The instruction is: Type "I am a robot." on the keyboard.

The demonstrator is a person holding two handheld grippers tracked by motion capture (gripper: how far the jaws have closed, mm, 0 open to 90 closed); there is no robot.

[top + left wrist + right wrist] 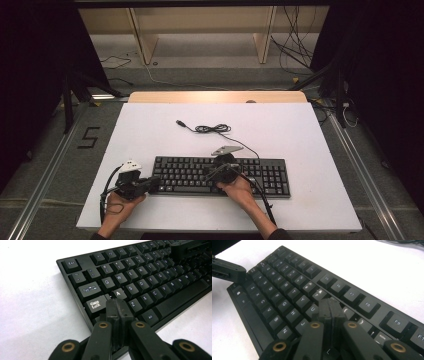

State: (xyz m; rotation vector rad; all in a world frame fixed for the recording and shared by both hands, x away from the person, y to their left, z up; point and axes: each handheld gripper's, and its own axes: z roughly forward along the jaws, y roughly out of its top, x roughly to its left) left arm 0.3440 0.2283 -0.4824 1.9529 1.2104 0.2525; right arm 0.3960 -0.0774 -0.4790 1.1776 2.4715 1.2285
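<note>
Closed left fingers (117,305) over keyboard (140,282) beside Caps Lock.

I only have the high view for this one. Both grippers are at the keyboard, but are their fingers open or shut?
Observer: Both are shut. In their own views, the left gripper and the right gripper each have their fingers pressed together with nothing between them.
Operator: Which keys is the left one at?
Observer: Its tips sit beside the Caps Lock key, just below the A key.
Operator: And the right one?
Observer: Its tips sit next to the U key. I cannot tell whether they are pressing a key.
</note>
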